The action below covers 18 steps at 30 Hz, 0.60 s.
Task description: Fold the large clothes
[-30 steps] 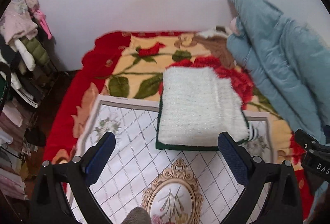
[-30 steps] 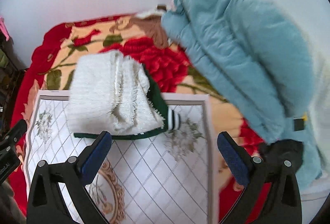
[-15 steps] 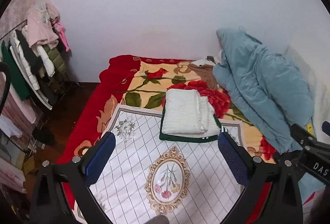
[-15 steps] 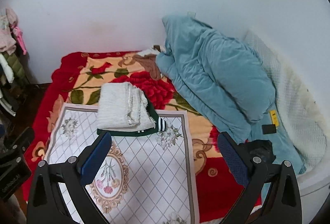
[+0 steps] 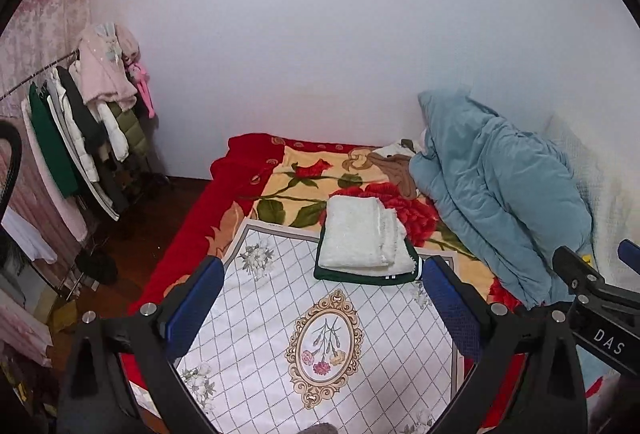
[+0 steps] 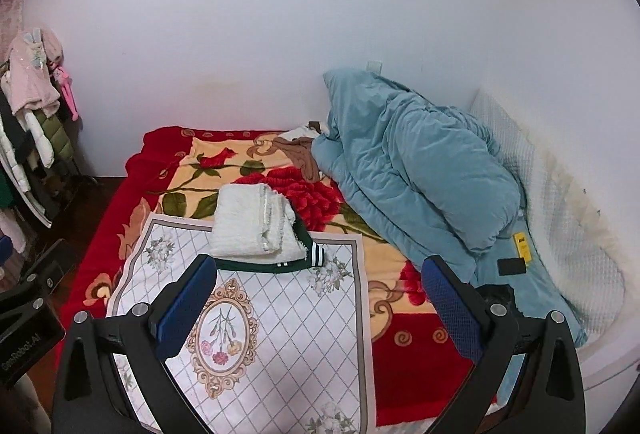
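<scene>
A folded white fluffy garment [image 5: 362, 236] lies on a folded dark green garment [image 5: 360, 273] at the far edge of a white diamond-patterned cloth [image 5: 304, 318] on the bed. The same stack shows in the right wrist view [image 6: 254, 226], the green one [image 6: 276, 264] beneath. My left gripper [image 5: 322, 308] is open and empty, held well above and back from the stack. My right gripper [image 6: 320, 308] is open and empty, also back from it. The right gripper's body [image 5: 596, 298] shows at the left view's right edge.
A red floral blanket [image 5: 304, 174] covers the bed. A bunched blue quilt [image 6: 416, 170] lies on the right by the wall, a white pillow [image 6: 560, 218] beyond it. A rack of hanging clothes [image 5: 80, 130] stands at the left over dark floor.
Both grippers have pulled back and up from the folded stack, which now looks smaller and farther away. Both stay open. The stack has not moved.
</scene>
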Available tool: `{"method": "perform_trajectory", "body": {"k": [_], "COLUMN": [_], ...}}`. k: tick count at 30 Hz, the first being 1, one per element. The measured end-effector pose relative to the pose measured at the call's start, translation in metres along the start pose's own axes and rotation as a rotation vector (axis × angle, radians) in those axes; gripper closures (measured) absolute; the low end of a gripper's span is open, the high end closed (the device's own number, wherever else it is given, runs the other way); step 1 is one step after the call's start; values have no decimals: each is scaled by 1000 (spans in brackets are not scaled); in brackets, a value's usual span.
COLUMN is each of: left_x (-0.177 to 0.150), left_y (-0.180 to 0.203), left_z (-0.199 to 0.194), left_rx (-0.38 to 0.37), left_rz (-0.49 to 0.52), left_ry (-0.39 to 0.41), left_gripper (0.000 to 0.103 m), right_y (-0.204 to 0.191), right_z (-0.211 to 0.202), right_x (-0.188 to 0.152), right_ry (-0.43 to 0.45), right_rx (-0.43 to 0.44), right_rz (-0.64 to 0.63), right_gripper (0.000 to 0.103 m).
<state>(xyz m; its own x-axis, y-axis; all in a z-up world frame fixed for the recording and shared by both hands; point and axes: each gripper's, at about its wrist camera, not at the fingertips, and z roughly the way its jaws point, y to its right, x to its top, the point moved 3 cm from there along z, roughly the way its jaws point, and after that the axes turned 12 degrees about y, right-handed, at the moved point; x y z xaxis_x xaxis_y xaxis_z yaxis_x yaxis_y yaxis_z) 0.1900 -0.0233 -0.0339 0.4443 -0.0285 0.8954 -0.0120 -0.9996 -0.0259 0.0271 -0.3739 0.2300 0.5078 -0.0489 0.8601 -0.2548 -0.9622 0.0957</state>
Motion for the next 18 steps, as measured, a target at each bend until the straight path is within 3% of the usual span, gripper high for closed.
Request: {"method": "perform_trajectory", "body": {"k": [8,18], "left_x": [-6,-7], "left_y": [2,1], "left_z": [-22,-35], "left_rx": [-13,10], "left_rz": [-6,0], "left_ry": [2,34], "left_gripper": [2,1], "right_y": [7,12], "right_z": [-36,-47], "right_x": [0,-5], "right_ry": [42,41], "right_rx": [-8,12], "right_rz": [-22,-12], "right_gripper": [0,0]}}
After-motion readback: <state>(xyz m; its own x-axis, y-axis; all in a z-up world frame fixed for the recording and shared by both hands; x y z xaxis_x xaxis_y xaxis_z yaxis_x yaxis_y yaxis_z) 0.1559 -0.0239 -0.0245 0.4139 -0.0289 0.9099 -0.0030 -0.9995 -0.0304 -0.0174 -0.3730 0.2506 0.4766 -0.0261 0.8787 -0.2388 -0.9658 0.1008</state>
